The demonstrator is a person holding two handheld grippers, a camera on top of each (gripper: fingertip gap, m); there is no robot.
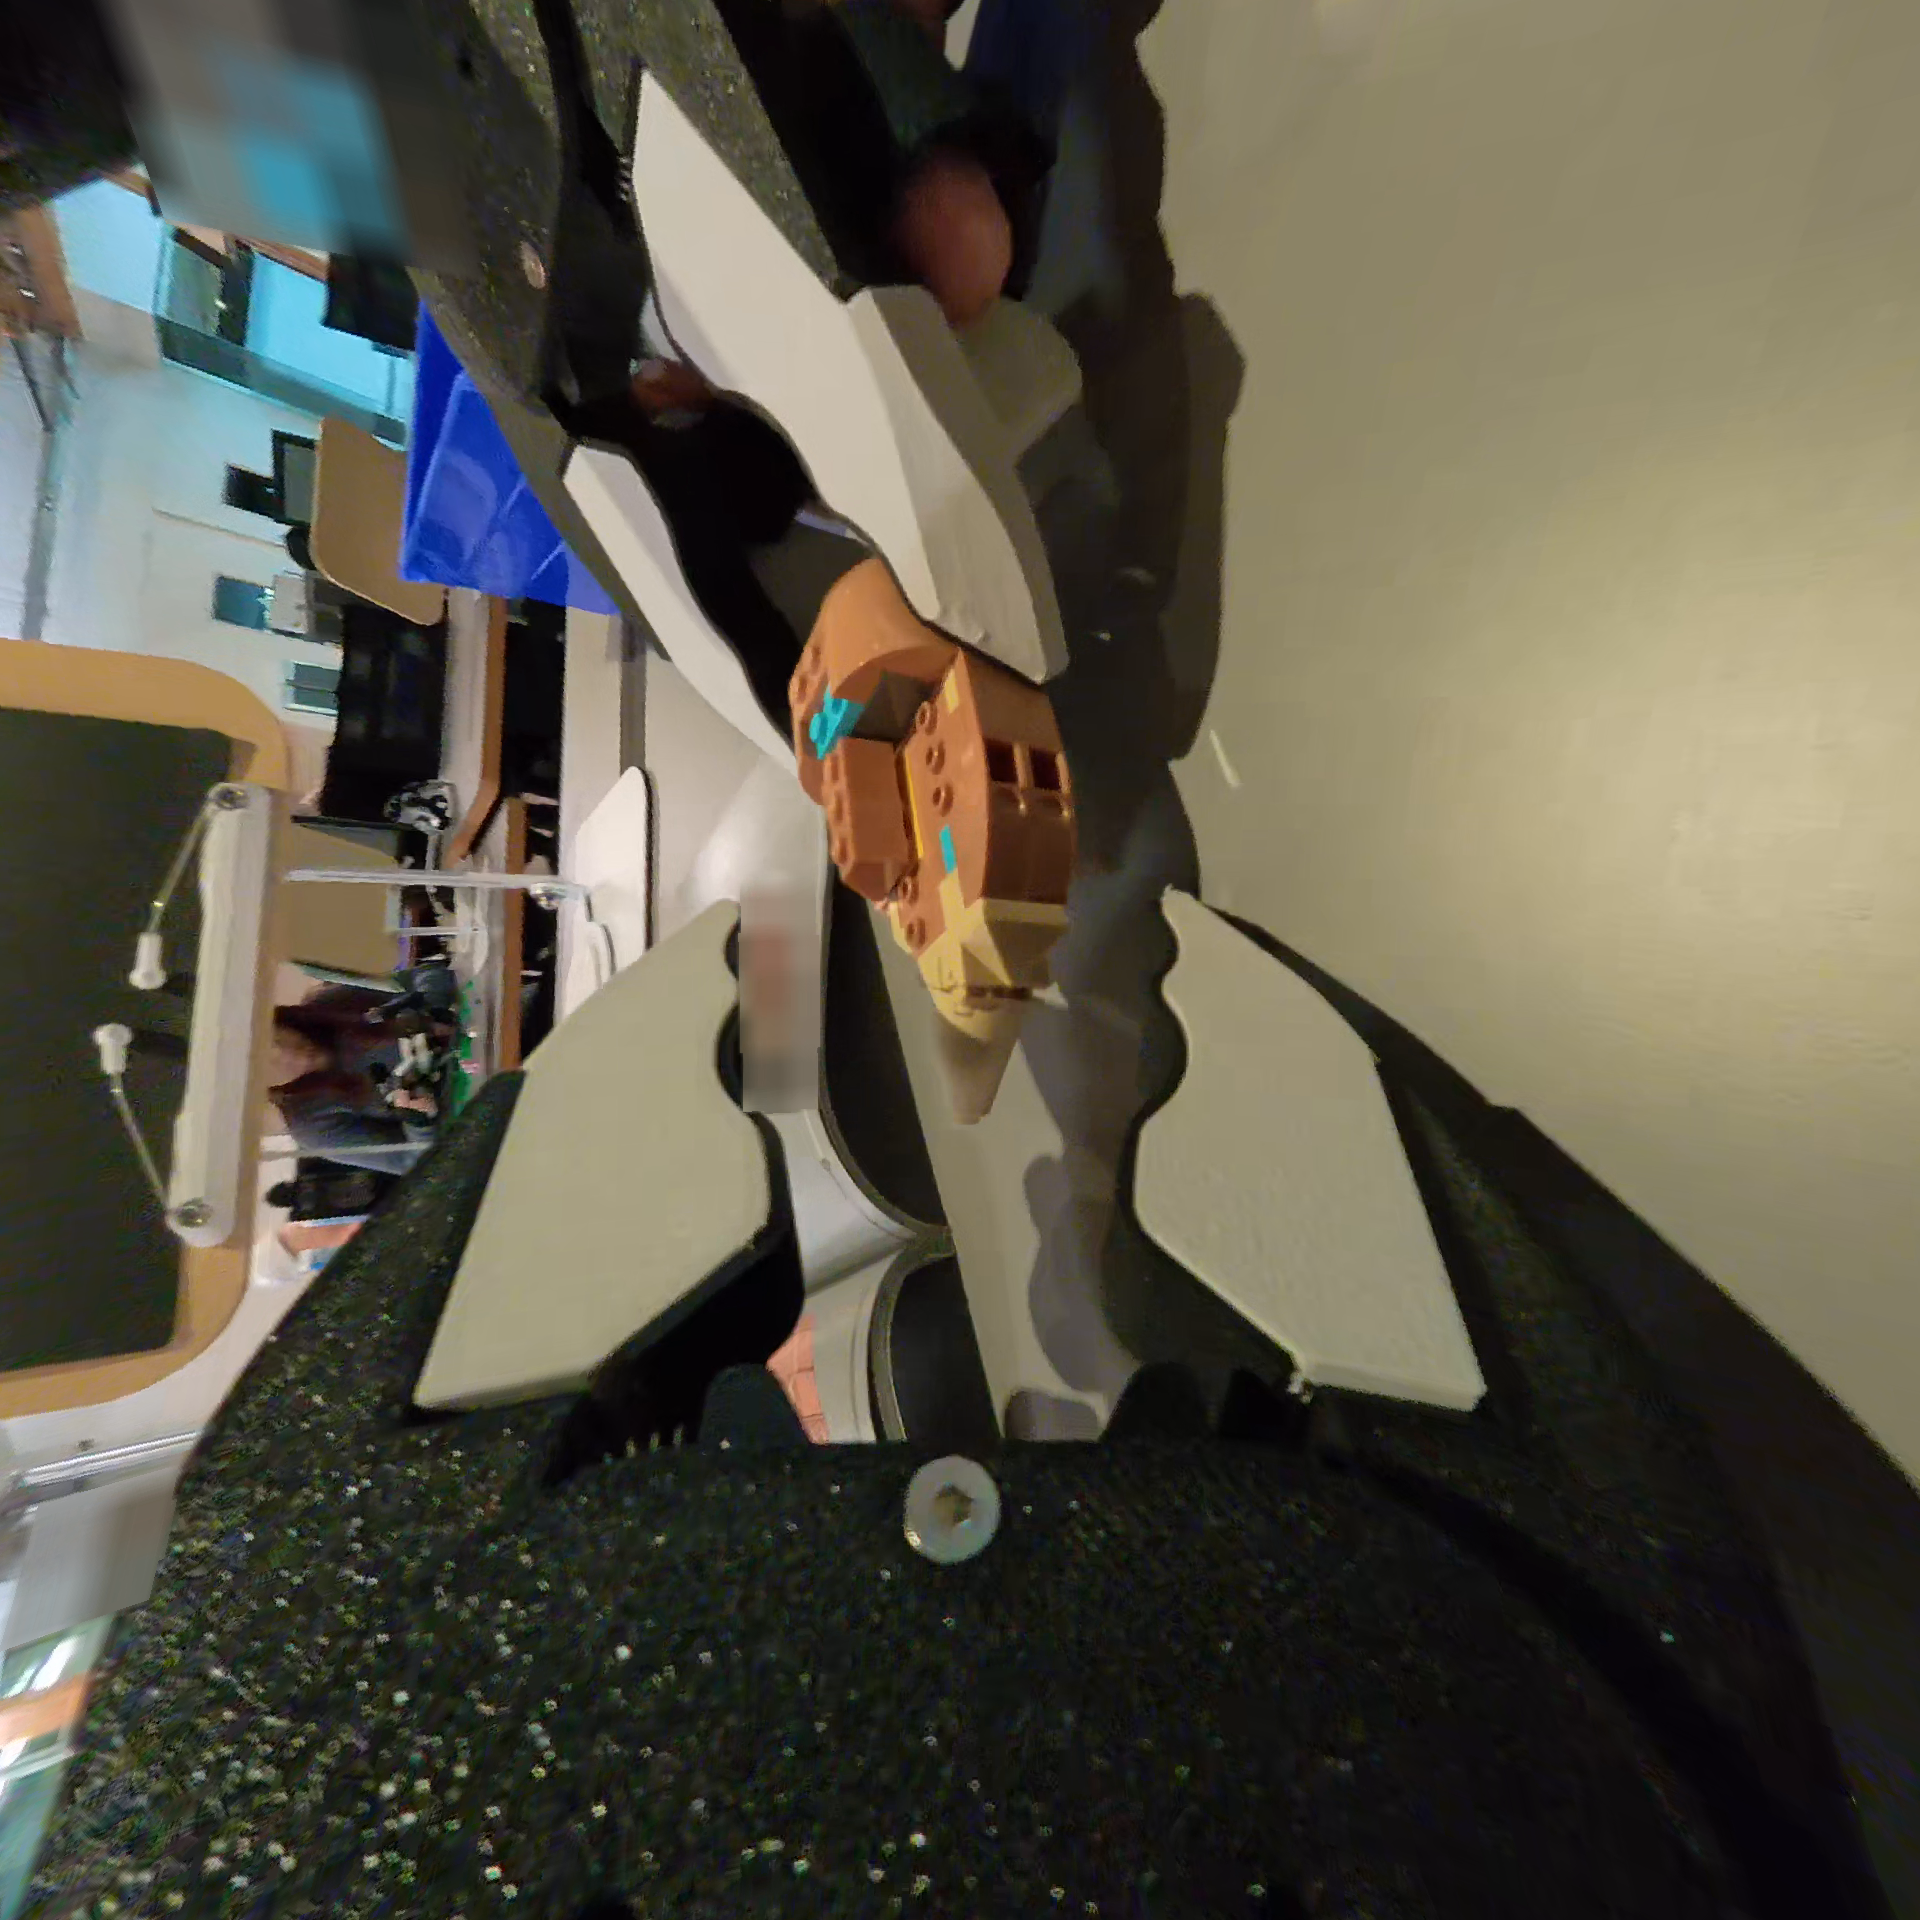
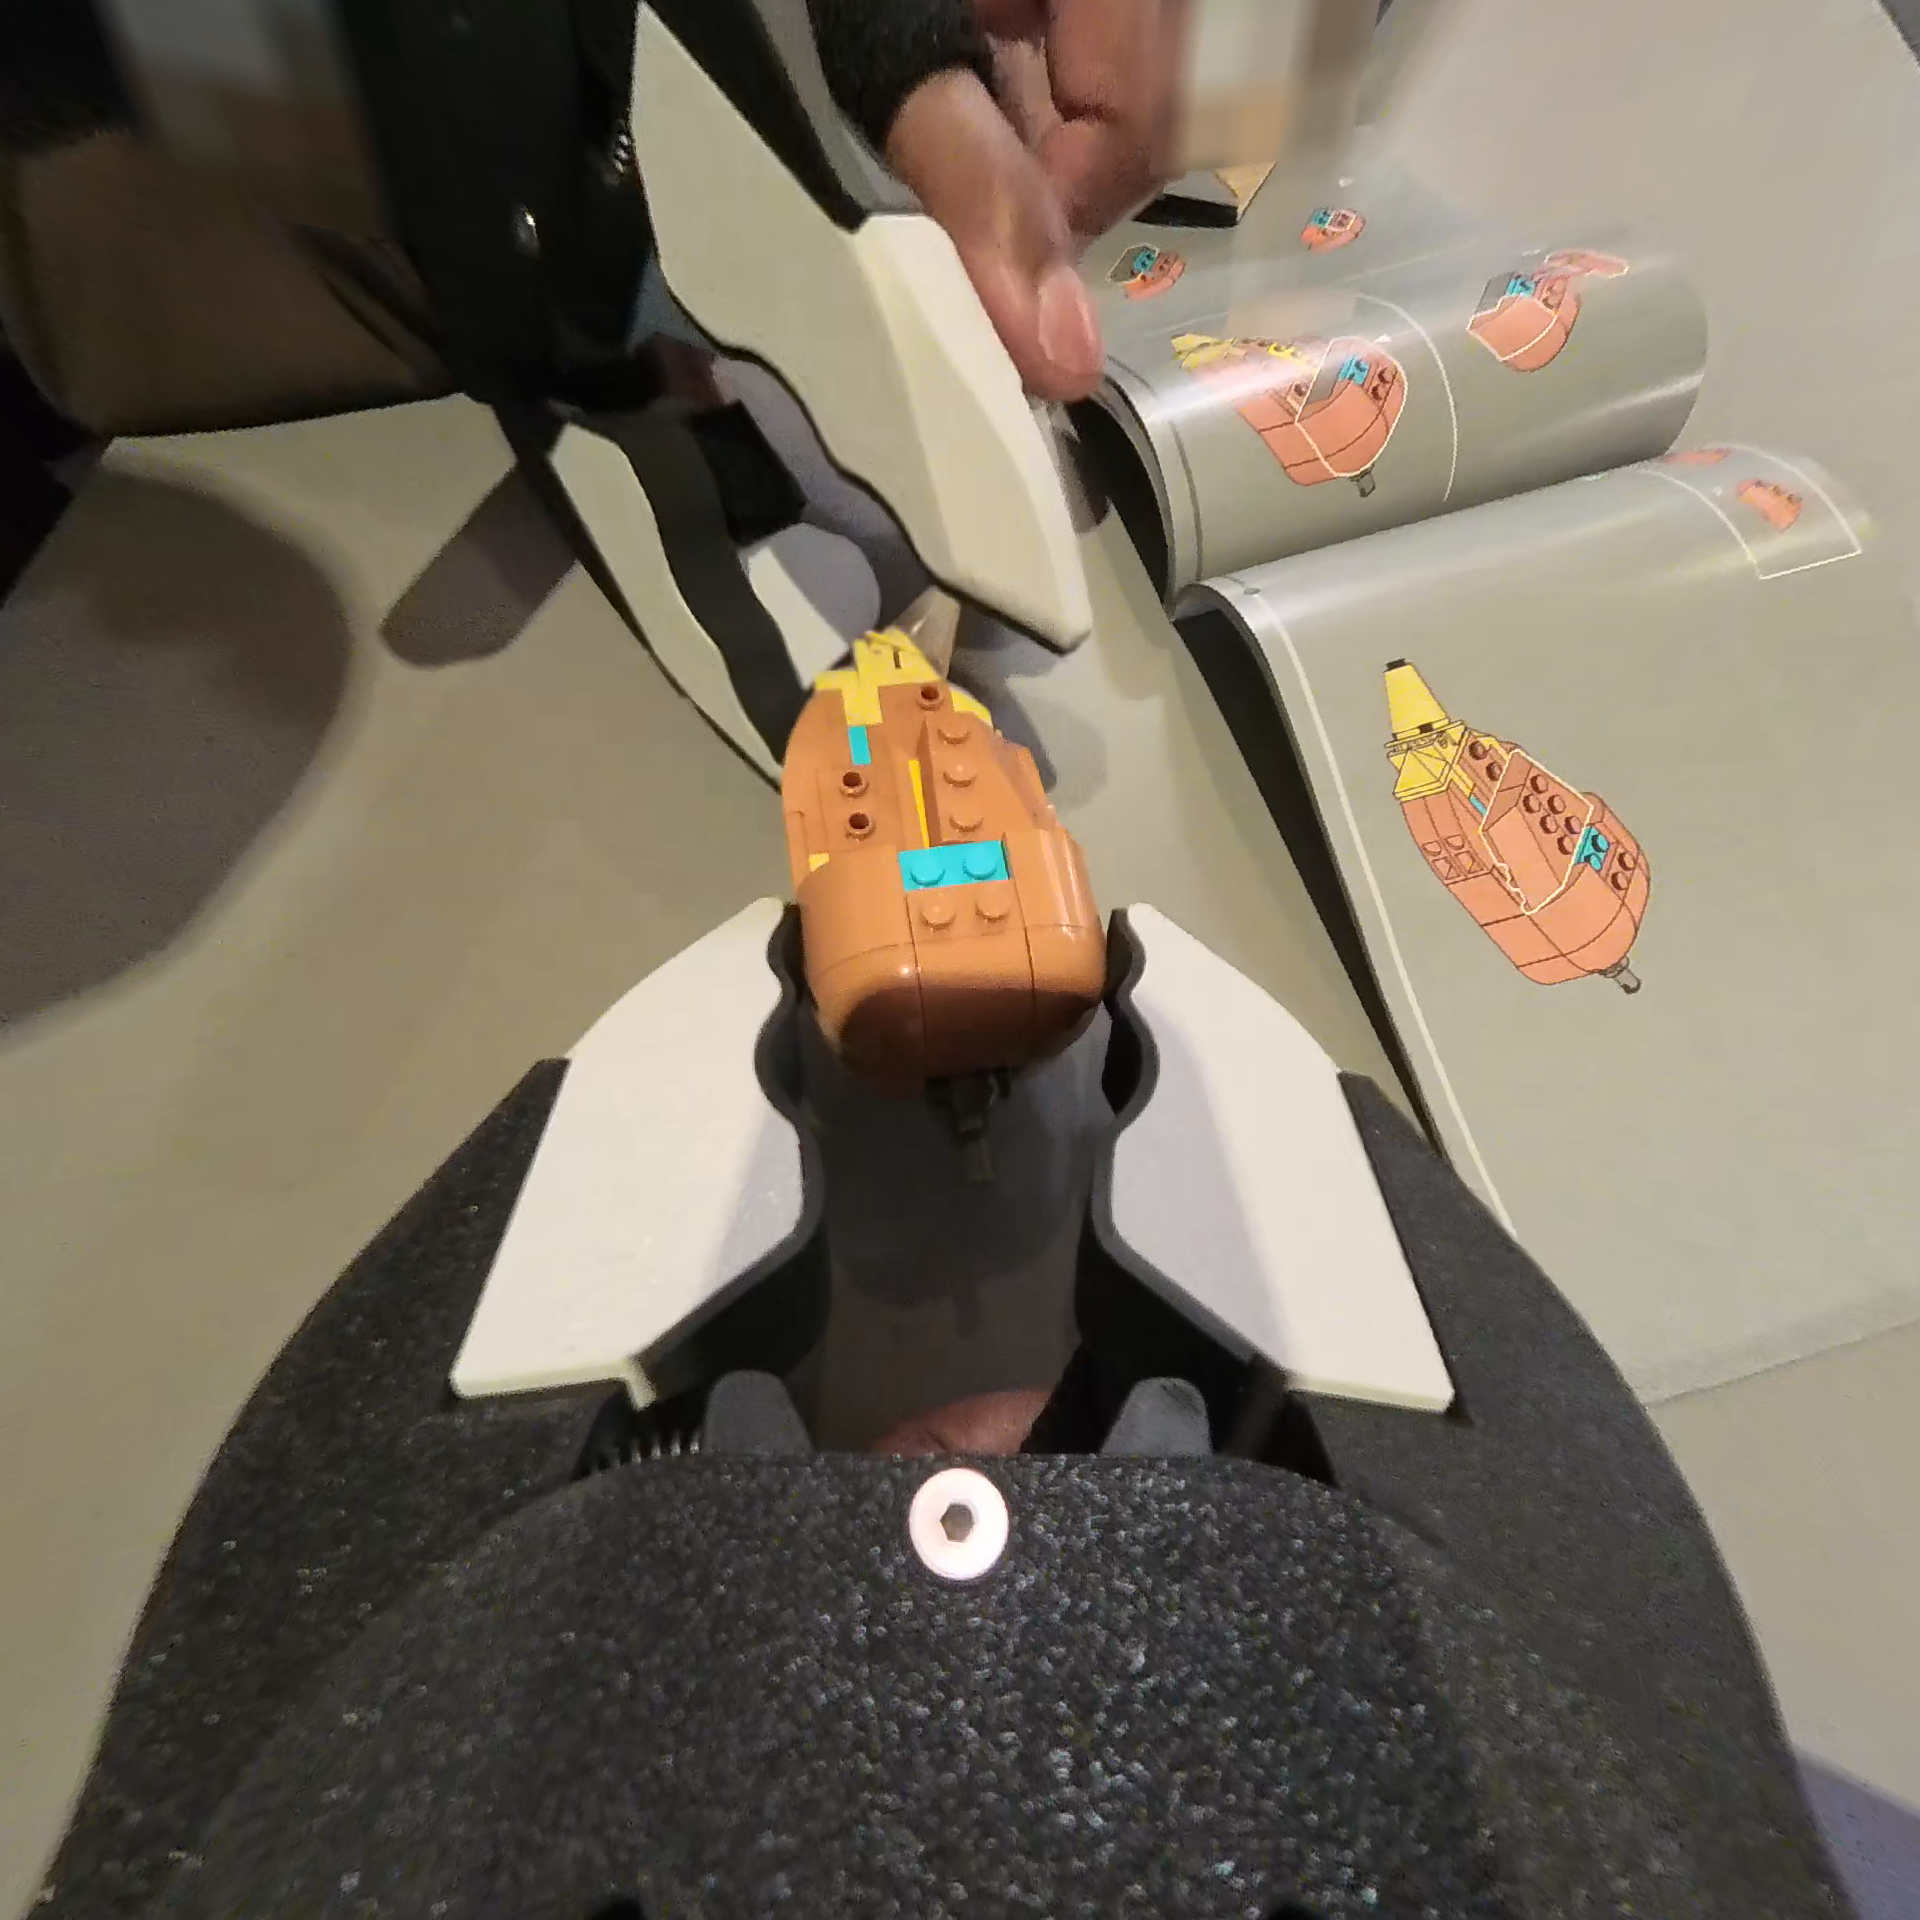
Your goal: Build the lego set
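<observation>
Right gripper: the right gripper [image 2: 951, 961] is clamped on the rounded brown end of the lego model [image 2: 930, 862], one pad on each flank, at centre frame in its own view.
Left gripper: the left gripper [image 1: 951, 987] is spread wide, its fingers [image 1: 1288, 1174] standing either side of the model's tan tip with daylight between them. Nothing gripped.
Model's place: lifted off the grey table [image 2: 312, 1039], carried between the two tools, tan point aimed away toward 12 o'clock in the right wrist view.
Handling: looks light and stiff, but it is clipped bricks, so a twist or hard squeeze could pop a seam. My judgement: hold the broad smooth hull, not the thin tan cone or the small black peg under the hull.
Grip risk: glossy curved sides could slip under a shallow pinch.
Only in right view: the open instruction booklet [image 2: 1558, 831] at 3 o'clock, a bare hand [image 2: 1029, 208] at 12 on the other tool, turquoise plate [image 2: 951, 868] on top.
Only in left view: the model's side windows and the blue bin [image 1: 478, 499] at 10 o'clock.
</observation>
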